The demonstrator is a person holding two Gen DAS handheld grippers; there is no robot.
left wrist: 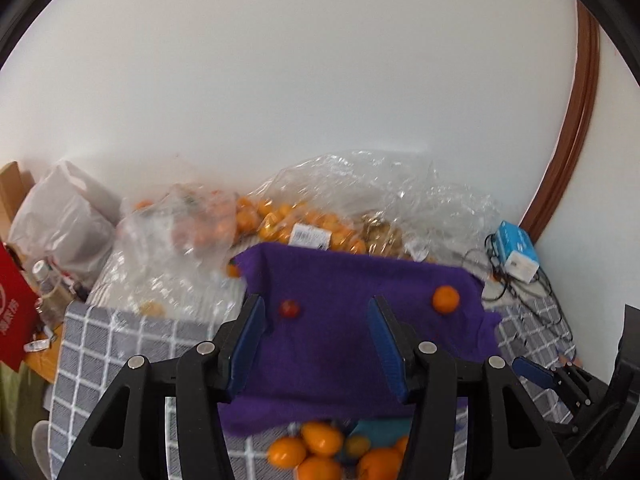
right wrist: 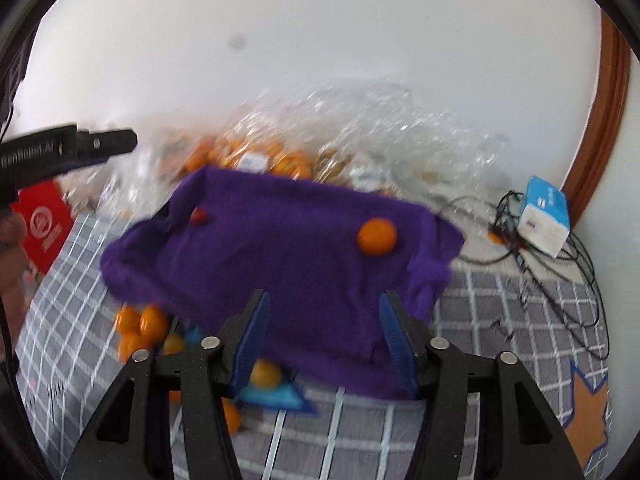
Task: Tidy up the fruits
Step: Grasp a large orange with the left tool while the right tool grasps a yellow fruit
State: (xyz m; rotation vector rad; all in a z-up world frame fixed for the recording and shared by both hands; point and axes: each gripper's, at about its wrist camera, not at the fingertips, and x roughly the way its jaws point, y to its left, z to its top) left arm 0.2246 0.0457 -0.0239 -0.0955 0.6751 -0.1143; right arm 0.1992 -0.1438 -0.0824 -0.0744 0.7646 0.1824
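A purple cloth [left wrist: 360, 328] lies spread over the grey checked tablecloth [left wrist: 120, 344]. On the purple cloth rest a small red fruit [left wrist: 289, 308] and one orange [left wrist: 445, 299]. My left gripper [left wrist: 316, 320] hovers over the cloth, open, with nothing between its blue pads. A heap of oranges [left wrist: 320, 452] lies just below the cloth's near edge. In the right wrist view my right gripper [right wrist: 324, 320] is open and empty above the purple cloth [right wrist: 280, 248], with the orange [right wrist: 377, 236] ahead to the right and the red fruit [right wrist: 198, 216] far left. Loose oranges [right wrist: 140, 328] lie to the left.
Clear plastic bags of oranges [left wrist: 280, 220] pile against the white wall. A white bag [left wrist: 64, 216] and red packet [left wrist: 12, 312] sit at the left. A blue-and-white box [right wrist: 544, 216] with tangled black cables [right wrist: 568, 280] occupies the right corner. A teal item [right wrist: 276, 398] lies beside the oranges.
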